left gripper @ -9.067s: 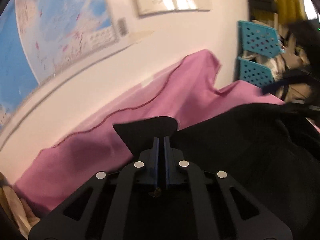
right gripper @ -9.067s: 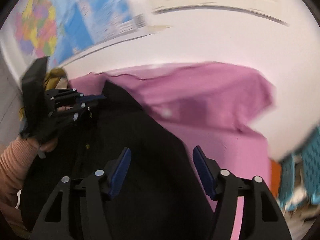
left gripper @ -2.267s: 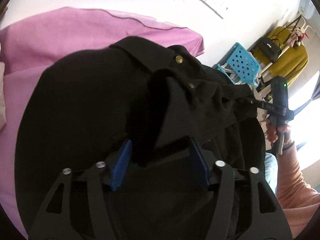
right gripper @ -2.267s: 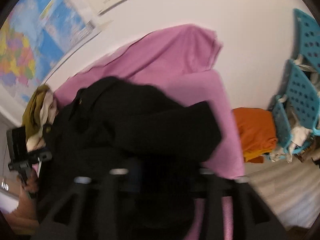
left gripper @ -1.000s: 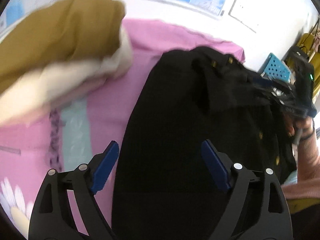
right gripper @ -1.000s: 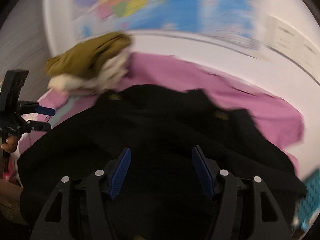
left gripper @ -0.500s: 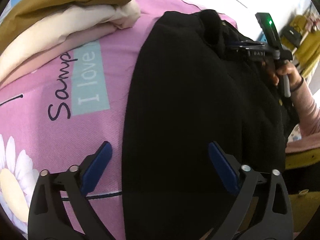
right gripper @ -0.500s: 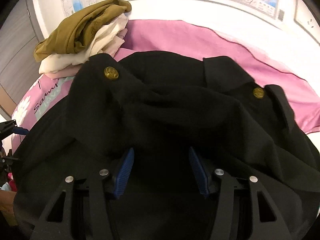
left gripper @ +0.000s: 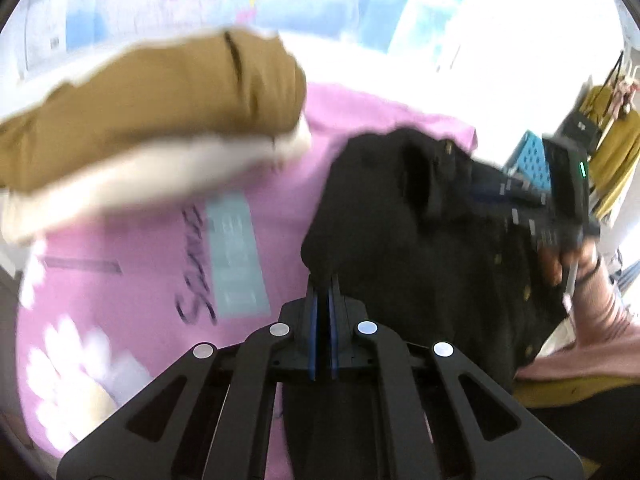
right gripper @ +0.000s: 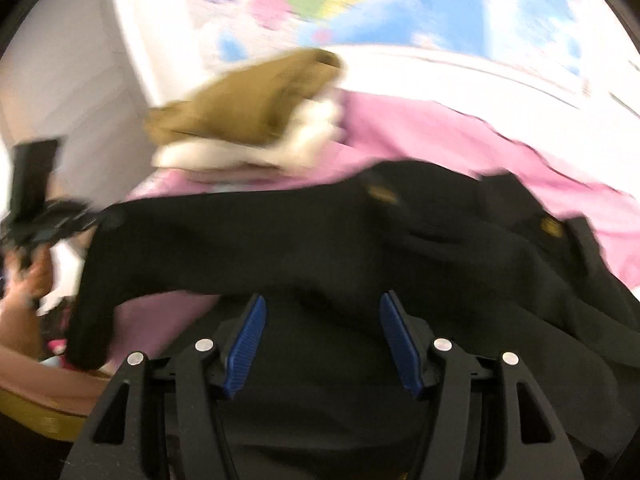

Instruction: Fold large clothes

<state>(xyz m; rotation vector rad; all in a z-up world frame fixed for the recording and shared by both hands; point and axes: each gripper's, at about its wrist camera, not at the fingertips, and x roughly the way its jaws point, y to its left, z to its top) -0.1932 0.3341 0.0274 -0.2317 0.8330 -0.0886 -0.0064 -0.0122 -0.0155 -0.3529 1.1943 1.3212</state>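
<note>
A black jacket (left gripper: 420, 232) with brass buttons lies on the pink sheet (left gripper: 152, 280). My left gripper (left gripper: 322, 296) is shut on the jacket's left edge and lifts it off the sheet; it also shows at the far left of the right wrist view (right gripper: 86, 216), with the fabric stretched from it. My right gripper (right gripper: 322, 330) is open over the jacket (right gripper: 304, 240), its blue pads on either side of a fold of cloth. It shows blurred at the right of the left wrist view (left gripper: 516, 196).
A stack of folded clothes, brown on cream (left gripper: 160, 112), sits at the back left of the bed (right gripper: 248, 120). A world map (right gripper: 400, 4) hangs on the wall behind. A blue crate (left gripper: 532, 164) and hanging yellow garments (left gripper: 616, 152) stand at the right.
My left gripper has shut on the jacket's edge and raised it. My right gripper stays open and has drawn back over the jacket.
</note>
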